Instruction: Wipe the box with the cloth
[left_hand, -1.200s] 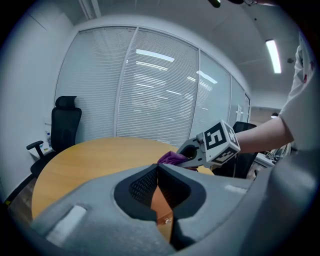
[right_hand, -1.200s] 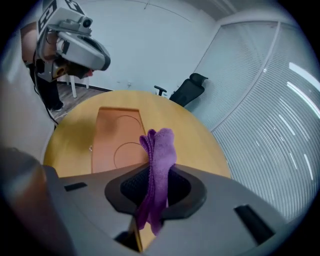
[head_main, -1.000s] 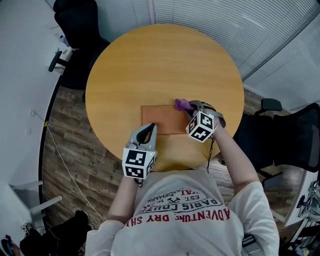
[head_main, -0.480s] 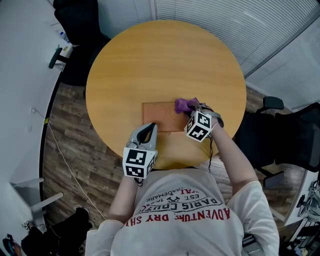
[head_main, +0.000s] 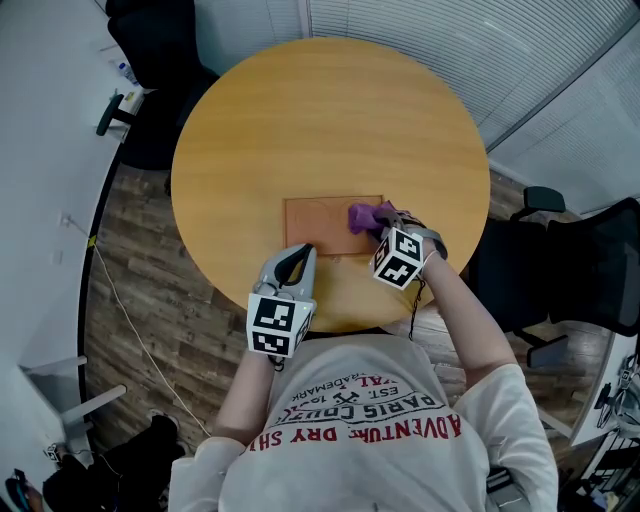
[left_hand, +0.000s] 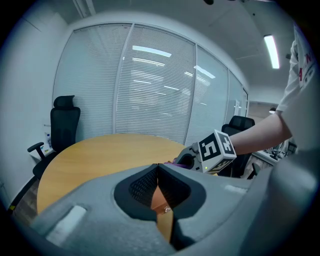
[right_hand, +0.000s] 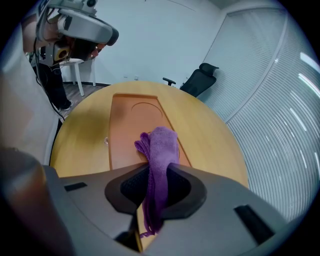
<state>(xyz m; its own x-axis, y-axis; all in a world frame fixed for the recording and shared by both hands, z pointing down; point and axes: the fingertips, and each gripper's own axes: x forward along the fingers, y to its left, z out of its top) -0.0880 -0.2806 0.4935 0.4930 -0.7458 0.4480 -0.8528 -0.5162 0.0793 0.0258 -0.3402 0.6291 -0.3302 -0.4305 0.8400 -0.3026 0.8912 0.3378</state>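
Note:
A flat orange-brown box (head_main: 325, 225) lies on the near part of the round wooden table (head_main: 320, 120). My right gripper (head_main: 385, 230) is shut on a purple cloth (head_main: 367, 214) that rests on the box's right end. In the right gripper view the cloth (right_hand: 159, 150) hangs folded between the jaws over the box lid (right_hand: 135, 125). My left gripper (head_main: 297, 254) is at the box's near edge by its left corner. Its jaws are closed there, with the box (left_hand: 161, 200) and a small clasp showing between them.
Black office chairs stand beyond the table's far left (head_main: 150, 70) and at its right (head_main: 570, 270). White blinds (head_main: 450, 40) run behind the table. The person's torso is close against the table's near edge.
My right gripper has drawn the purple cloth a little toward the person along the box's right end. The left gripper has stayed at the box's near edge.

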